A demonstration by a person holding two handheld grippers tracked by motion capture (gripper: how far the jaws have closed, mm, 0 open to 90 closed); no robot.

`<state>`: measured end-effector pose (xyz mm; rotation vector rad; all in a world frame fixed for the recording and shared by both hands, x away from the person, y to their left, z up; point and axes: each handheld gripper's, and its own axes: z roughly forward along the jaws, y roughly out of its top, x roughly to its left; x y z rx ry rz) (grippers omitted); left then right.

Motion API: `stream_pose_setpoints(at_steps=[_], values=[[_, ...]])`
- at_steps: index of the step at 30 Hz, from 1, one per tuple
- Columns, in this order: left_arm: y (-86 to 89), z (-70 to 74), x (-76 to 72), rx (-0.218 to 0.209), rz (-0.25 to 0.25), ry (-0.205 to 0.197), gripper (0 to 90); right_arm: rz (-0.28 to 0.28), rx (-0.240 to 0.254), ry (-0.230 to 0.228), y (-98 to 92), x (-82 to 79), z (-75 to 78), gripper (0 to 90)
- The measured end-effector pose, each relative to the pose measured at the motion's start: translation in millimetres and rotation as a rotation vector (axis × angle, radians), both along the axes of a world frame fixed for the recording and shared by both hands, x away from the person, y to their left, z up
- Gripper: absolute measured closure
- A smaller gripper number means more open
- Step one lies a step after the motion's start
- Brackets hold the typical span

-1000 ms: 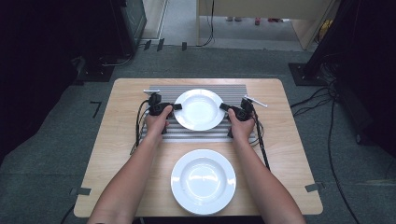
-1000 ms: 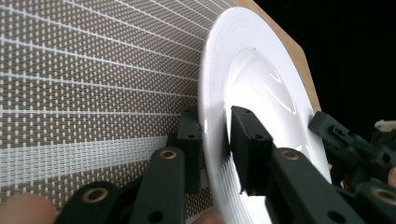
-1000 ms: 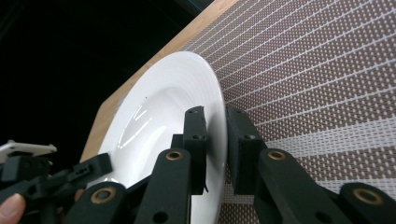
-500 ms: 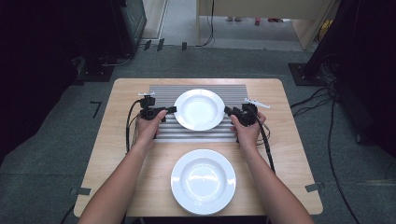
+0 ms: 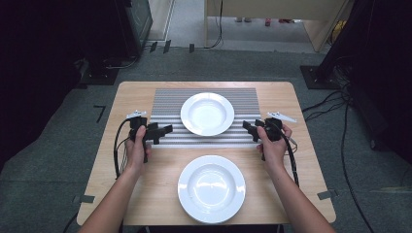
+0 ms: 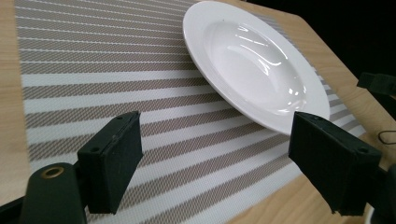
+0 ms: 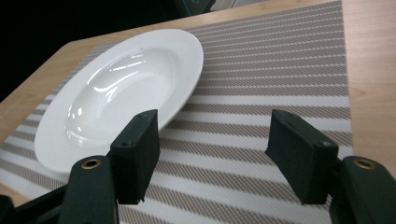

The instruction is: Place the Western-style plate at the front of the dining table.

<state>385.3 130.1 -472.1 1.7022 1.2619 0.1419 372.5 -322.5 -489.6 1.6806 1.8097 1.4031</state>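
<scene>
A white deep plate rests on the striped placemat at the table's far middle. My left gripper is off to the plate's left, apart from its rim, with jaws that have just been opening and nothing between them. The left gripper view looks past my left gripper at the mat and the plate beyond. My right gripper is to the plate's right, also clear of the rim; its jaws have just been opening too and are empty. Beyond my right gripper lies the plate.
A second white plate lies on the bare wooden table near the front edge, between the person's forearms. Cables trail from both grippers over the tabletop. Dark floor and equipment surround the table.
Both grippers have let go of the far plate's rim, opened, and drawn outward and back toward the person. The plate stays in place on the mat.
</scene>
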Motion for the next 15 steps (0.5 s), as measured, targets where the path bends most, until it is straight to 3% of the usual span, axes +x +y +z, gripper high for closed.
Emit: stream_pose_setpoints(at_steps=[5, 9, 10, 15], values=[[12.7, 2.7, -28.1, 0.035, 0.008, -0.046, 11.9, 0.024, -0.007, 0.001, -15.8, -23.5, 3.5, 33.4], [17.8, 2.5, -40.0, 0.059, 0.016, -0.065, 11.4, 0.032, -0.017, -0.003, -21.9, -35.8, 4.3, 33.0], [21.8, 1.3, -47.4, 0.061, 0.028, -0.073, 11.3, 0.038, -0.038, -0.004, -25.6, -43.0, 3.2, 32.6], [29.9, -4.0, -65.5, 0.085, 0.049, -0.081, 11.2, 0.04, -0.053, 0.002, -35.8, -59.6, -1.8, 32.1]])
